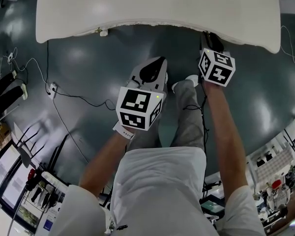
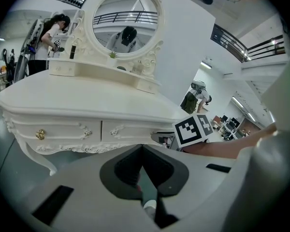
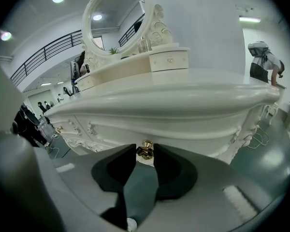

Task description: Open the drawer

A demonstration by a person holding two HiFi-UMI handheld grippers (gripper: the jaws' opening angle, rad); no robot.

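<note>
A white dressing table (image 1: 157, 4) stands ahead, its drawers (image 3: 183, 129) running under the curved top. My right gripper (image 3: 145, 152) is at the right drawer's gold knob (image 3: 145, 150); the knob fills the gap between the two black pads (image 3: 123, 163), which press on it from both sides. In the head view the right gripper (image 1: 210, 39) reaches under the table's edge. My left gripper (image 2: 142, 148) hangs back from the table, shut with nothing in it, and shows in the head view as the left gripper (image 1: 155, 65) over the floor. Another gold knob (image 2: 40, 134) sits on the left drawer.
An oval mirror (image 2: 127, 21) and small upper drawers (image 3: 169, 59) stand on the tabletop. Cables (image 1: 78, 100) and a power strip (image 1: 51, 88) lie on the dark floor at left. The person's legs (image 1: 187, 112) are below the table edge. A curved table leg (image 2: 43, 161) stands at left.
</note>
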